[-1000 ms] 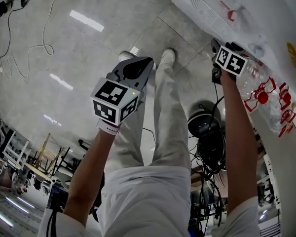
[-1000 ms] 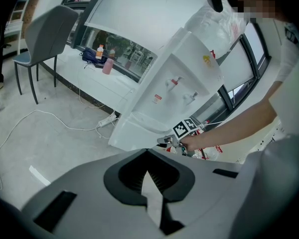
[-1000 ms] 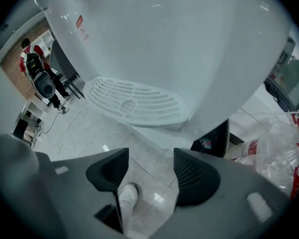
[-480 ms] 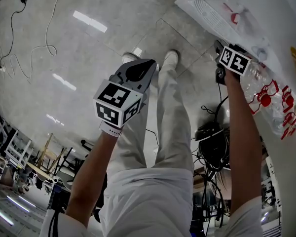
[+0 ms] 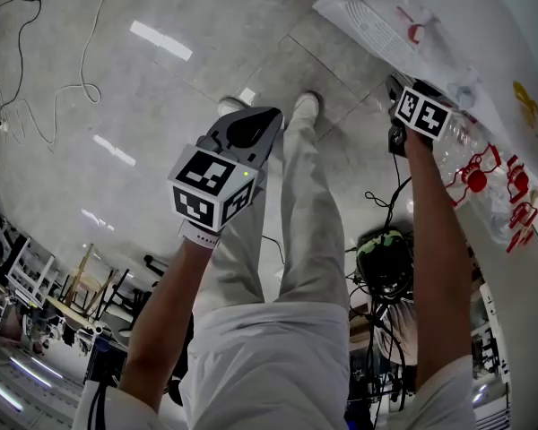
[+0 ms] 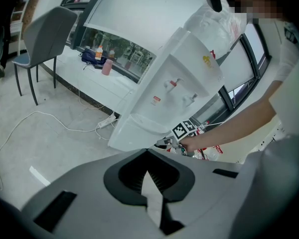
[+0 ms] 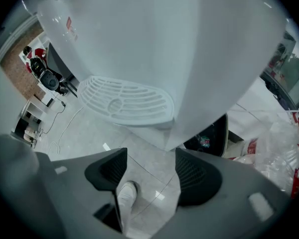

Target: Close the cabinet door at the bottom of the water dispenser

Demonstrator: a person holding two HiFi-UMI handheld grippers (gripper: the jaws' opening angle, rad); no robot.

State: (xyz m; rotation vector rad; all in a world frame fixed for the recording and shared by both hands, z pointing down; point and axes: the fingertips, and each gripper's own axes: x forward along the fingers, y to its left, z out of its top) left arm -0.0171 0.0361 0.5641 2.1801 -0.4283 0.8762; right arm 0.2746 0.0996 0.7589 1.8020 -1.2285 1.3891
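The white water dispenser (image 5: 448,16) fills the top right of the head view. In the left gripper view it (image 6: 174,88) stands tilted, and its lower white door panel (image 6: 132,133) sits at the bottom. My right gripper (image 5: 396,92) is at that panel's edge, also seen as right gripper (image 6: 165,143) under its marker cube. In the right gripper view the right gripper (image 7: 149,171) is open, nothing between its pads. The door panel's lower corner (image 7: 177,136) hangs just above the gap, with the dark cabinet opening (image 7: 212,136) beside it. My left gripper (image 5: 267,119) hovers over the floor, left gripper (image 6: 152,183) shut and empty.
A clear plastic bag with red print (image 5: 484,177) lies beside the dispenser. A dark round device with tangled cables (image 5: 383,258) sits on the floor behind my right arm. A white cable (image 5: 36,88) loops over the tiles. A grey chair (image 6: 42,34) and a power strip (image 6: 107,121) stand farther off.
Both grippers stay almost where they were. Only the head view has shifted slightly against the floor.
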